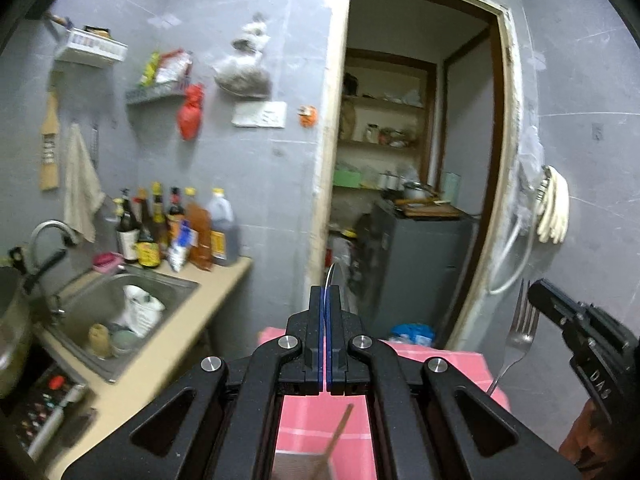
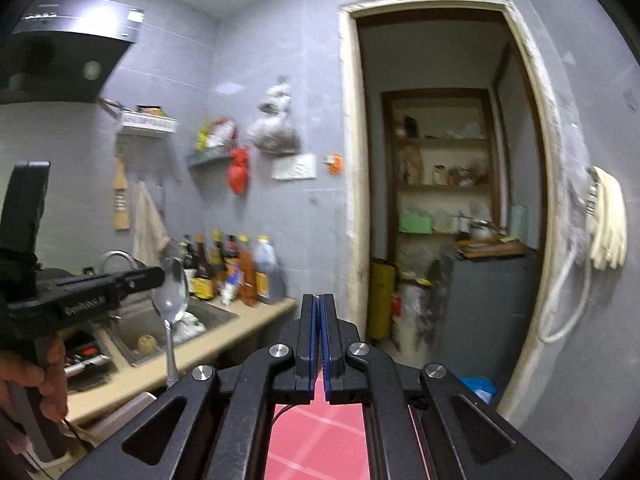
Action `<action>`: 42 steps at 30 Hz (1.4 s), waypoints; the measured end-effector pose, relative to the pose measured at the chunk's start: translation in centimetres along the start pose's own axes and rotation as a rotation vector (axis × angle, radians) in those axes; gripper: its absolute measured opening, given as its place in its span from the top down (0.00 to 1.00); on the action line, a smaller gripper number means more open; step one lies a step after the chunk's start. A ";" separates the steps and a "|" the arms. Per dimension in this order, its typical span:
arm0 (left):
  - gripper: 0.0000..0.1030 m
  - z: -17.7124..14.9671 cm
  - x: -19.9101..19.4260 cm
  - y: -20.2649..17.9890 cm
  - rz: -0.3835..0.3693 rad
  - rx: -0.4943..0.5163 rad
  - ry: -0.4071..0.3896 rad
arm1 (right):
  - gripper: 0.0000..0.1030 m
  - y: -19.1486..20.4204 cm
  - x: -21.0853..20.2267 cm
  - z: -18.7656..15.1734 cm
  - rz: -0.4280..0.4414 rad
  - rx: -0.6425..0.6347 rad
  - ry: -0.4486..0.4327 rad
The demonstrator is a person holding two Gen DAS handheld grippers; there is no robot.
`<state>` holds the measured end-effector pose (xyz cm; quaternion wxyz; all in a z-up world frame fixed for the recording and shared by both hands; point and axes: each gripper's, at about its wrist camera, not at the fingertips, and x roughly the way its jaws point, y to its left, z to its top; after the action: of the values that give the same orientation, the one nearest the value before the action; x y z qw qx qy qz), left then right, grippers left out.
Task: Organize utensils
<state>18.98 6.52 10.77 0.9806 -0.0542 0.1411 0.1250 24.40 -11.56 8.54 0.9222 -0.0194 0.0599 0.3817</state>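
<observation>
Both handheld grippers, left gripper [image 1: 325, 292] and right gripper [image 2: 319, 300], are matte black with blue finger pads, round silver screws on triangular-cutout linkage arms, white lettering on the side, pistol-style handles.

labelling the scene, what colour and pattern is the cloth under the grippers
Pink with pale crossing lines, a check; the cloth shows best in the right wrist view.
</observation>
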 end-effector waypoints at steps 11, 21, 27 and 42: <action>1.00 -2.0 -1.7 6.5 -0.001 -0.172 0.010 | 0.97 6.8 3.3 -1.4 0.074 -0.052 0.052; 1.00 -4.3 -1.6 4.8 0.046 0.022 -0.005 | 0.97 9.3 3.2 -4.1 0.059 -0.148 0.100; 1.00 -7.6 -0.2 3.9 0.026 0.085 0.029 | 0.97 10.1 3.5 -6.4 0.081 -0.169 0.152; 0.97 -8.3 -0.2 6.0 -0.165 -0.168 0.205 | 0.90 7.3 3.1 -7.3 0.185 0.074 0.259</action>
<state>15.06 11.05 2.50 0.9600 -0.1598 0.2248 0.0492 20.71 -4.83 0.96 0.8678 -0.0288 0.1939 0.4567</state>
